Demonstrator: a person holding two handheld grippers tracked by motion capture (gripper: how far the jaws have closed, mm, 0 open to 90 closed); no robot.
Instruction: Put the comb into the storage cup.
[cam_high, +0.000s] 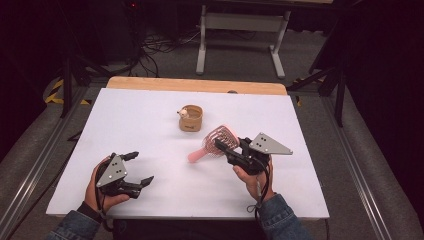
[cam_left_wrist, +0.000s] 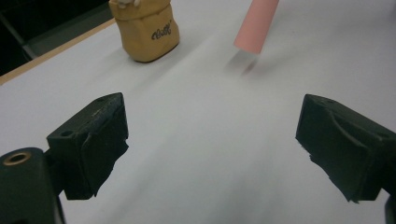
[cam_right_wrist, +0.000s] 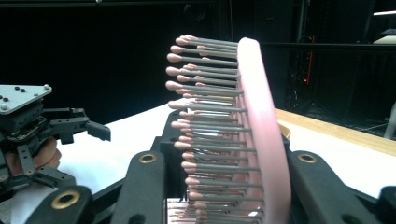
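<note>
On my high view, my right gripper (cam_high: 223, 146) sits right of centre in the frame, held in a hand (cam_high: 255, 179) whose denim-sleeved forearm comes up from the bottom edge. The wrist is angled so the jaws point toward the upper left of the frame, and the grey three-cornered plate faces up. Its jaws are clamped tight on the head of a pink hairbrush (cam_high: 214, 143), which lies aslant at mid-frame with its handle reaching toward the lower left; whether the handle end touches the white table (cam_high: 150, 120) I cannot tell. In the right gripper view the brush head (cam_right_wrist: 243, 135) stands on edge between the two black jaws, bristles pointing to the left of that frame. My left gripper (cam_high: 139, 169) is in the lower left of the high view, well apart from the brush, gripped by a hand (cam_high: 100, 187) that curls around its body, the jaws aimed rightward across the table. Those jaws stand wide apart with nothing between them, and the left gripper view shows bare white table in the gap. In that same view the brush handle (cam_left_wrist: 256, 25) hangs at the top, right of centre, with a small tan cup-like container (cam_left_wrist: 145, 32) at the upper left. On the high view that container (cam_high: 191, 119) stands just above the centre, near the brush head but not touching it.
</note>
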